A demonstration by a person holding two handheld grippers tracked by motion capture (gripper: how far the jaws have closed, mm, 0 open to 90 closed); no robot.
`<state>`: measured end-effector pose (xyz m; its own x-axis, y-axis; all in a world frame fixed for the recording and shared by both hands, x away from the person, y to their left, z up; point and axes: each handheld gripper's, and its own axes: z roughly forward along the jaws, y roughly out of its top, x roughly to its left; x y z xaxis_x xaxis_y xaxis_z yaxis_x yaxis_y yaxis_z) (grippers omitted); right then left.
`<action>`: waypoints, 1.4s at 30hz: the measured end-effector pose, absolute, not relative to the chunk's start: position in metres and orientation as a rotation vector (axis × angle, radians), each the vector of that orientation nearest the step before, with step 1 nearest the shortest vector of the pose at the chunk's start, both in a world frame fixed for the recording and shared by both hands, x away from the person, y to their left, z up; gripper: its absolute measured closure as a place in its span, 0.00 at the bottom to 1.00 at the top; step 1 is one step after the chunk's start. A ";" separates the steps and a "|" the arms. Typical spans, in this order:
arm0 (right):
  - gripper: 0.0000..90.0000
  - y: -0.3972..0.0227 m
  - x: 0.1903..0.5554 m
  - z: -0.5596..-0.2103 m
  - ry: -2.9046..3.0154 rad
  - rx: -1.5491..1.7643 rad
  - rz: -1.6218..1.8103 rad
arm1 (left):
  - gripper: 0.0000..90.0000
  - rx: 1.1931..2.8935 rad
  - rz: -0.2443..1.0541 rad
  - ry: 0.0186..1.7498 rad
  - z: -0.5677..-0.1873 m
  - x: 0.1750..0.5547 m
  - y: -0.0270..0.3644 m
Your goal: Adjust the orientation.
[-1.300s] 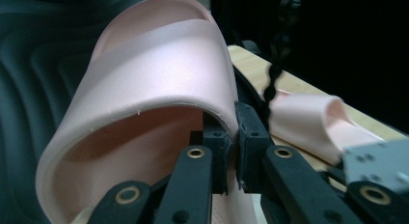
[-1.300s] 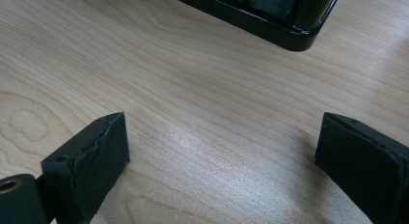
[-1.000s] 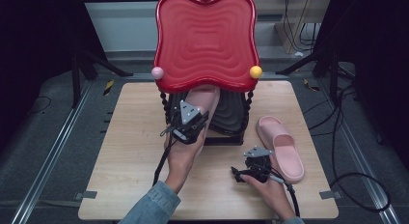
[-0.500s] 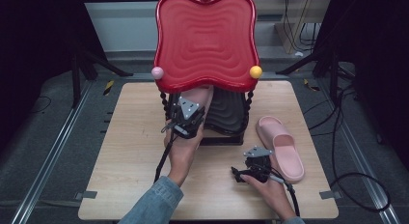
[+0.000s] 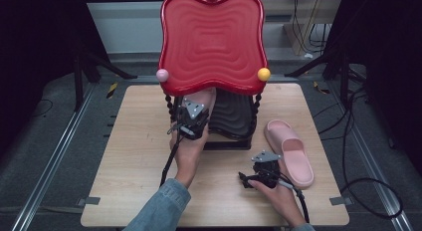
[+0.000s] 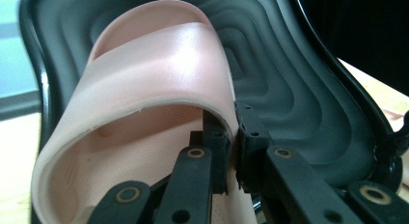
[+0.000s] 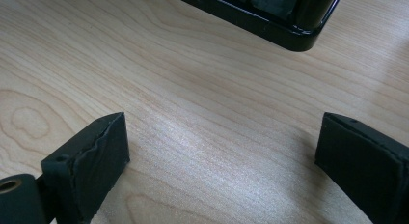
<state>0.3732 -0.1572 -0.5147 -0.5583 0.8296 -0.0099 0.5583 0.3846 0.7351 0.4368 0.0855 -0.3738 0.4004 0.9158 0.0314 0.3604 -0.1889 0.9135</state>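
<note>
The left gripper point(image 6: 231, 151) has its jaws pinched hard on the edge of the strap of a pink slipper point(image 6: 159, 74), one pad inside the strap, the other outside. In the high view this left gripper point(image 5: 191, 122) sits further in under the red top tray point(image 5: 211, 42) of the rack than it did a second ago, when it stood nearer the table's front edge. The hand has carried the slipper forward and slightly down. That reads as the last stretch of setting the slipper on the black lower tray point(image 6: 289, 74), with release probably the next step.

The slipper is already over that black tray. Its long axis runs away from the gripper toward the tray's far rim, and the end that leads is lifted, so it is tilted rather than flat. Whether its sole touches the tray I cannot tell.

The right gripper point(image 7: 222, 161) has its jaws spread wide with nothing between them, only bare wooden table point(image 7: 193, 89). In the high view the right gripper point(image 5: 261, 172) rests in front of the rack, just beside the second pink slipper point(image 5: 288, 151), which lies flat to the right of the black tray with its long axis running roughly front to back.
</note>
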 end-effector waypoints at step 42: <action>0.06 -0.158 0.372 -0.515 2.277 1.197 0.990 | 0.64 1.997 0.596 0.873 -0.368 0.394 0.122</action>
